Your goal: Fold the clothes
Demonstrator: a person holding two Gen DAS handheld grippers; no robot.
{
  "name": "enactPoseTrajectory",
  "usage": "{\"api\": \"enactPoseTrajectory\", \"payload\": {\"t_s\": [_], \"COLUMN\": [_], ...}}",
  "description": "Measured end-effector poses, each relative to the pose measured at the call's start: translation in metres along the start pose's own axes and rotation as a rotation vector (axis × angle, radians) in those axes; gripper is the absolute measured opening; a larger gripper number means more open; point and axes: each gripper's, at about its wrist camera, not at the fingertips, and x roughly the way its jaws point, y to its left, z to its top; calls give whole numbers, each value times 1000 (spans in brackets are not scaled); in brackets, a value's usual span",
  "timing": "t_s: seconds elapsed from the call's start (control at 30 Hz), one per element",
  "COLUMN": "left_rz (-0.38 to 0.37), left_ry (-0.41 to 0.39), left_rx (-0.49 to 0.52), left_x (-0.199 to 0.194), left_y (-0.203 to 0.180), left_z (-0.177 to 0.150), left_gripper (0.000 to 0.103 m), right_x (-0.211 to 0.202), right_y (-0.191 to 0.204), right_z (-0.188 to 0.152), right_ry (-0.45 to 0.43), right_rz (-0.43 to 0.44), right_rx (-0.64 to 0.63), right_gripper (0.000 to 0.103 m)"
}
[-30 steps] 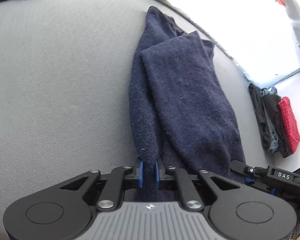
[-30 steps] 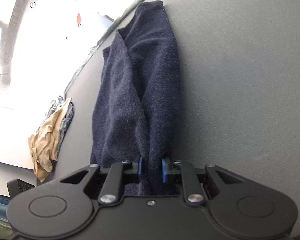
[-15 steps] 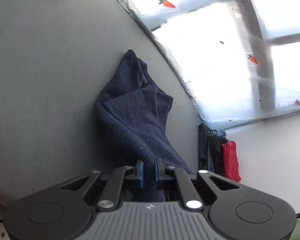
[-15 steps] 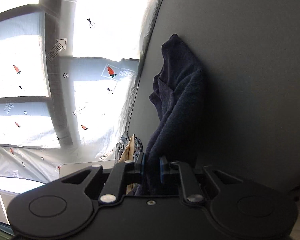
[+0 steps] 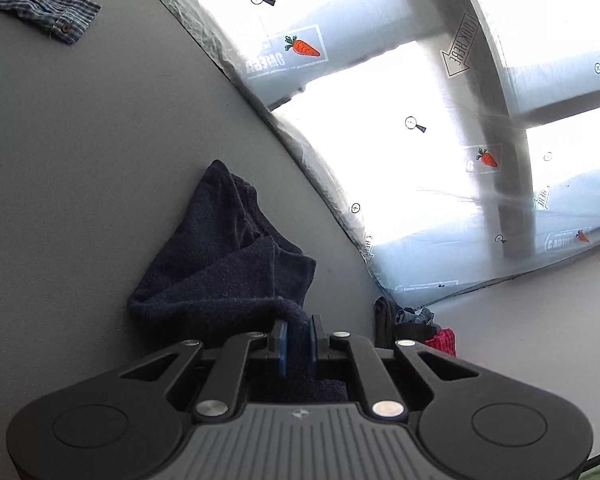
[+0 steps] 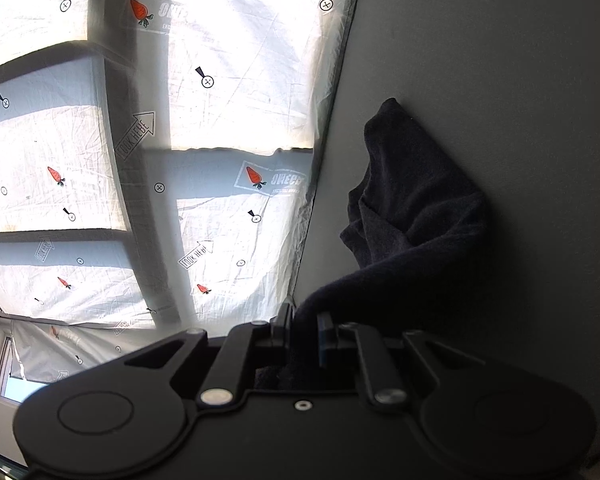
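A dark navy garment (image 5: 224, 264) of fuzzy, matt knit cloth is seen on a grey table (image 5: 80, 160) with a fine-grained, matt surface; thin, crinkled translucent plastic sheeting (image 6: 228, 120) is seen beyond.

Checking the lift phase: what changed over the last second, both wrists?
Both grippers came up and tilted, taking the near end of the navy garment off the grey table; it went from lying long and flat to bunched, its far end on the table. The papered window has swung into both views. Unchanged: left gripper and right gripper stay clamped on the cloth; the plaid shirt hasn't moved.
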Motion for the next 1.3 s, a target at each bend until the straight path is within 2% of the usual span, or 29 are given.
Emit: {"api": "enactPoseTrajectory", "payload": {"t_s": [0.3, 0.43, 0.53, 0.63, 0.83, 0.97, 1.03, 1.1, 1.17, 1.23, 1.3], "left_rz": [0, 28, 58, 123, 197, 205, 215, 236, 255, 260, 292], "left_ry": [9, 28, 40, 45, 73, 75, 53, -9, -72, -101, -121], "left_rx": [-18, -40, -102, -99, -164, -94, -57, -6, 38, 81, 159], "left_x": [52, 88, 116, 139, 173, 172, 168, 159, 150, 142, 137], "left_y": [-3, 9, 20, 27, 56, 52, 48, 40, 32, 24, 13], "left_z": [40, 62, 83, 95, 110, 111, 111, 114, 119, 125, 125], "left_gripper": [11, 11, 11, 11, 18, 21, 28, 48, 50, 52, 65], "right_x": [39, 68, 93, 114, 140, 147, 148, 147, 146, 146, 146], "right_y": [-6, -19, -31, -39, -49, -36, -26, -17, -8, 3, 14], "right_z": [45, 71, 95, 115, 137, 138, 136, 133, 131, 128, 126], "right_ry": [-32, -37, -41, -54, -37, -16, -15, -27, -42, -61, -82], "right_rz": [16, -14, -44, -96, -183, -255, -279, -283, -274, -271, -276], "right_rx": [60, 101, 159, 217, 166, 33, -38, -92, -156, -214, -269], "right_gripper": [13, 13, 13, 13, 21, 22, 26, 37, 40, 44, 50]}}
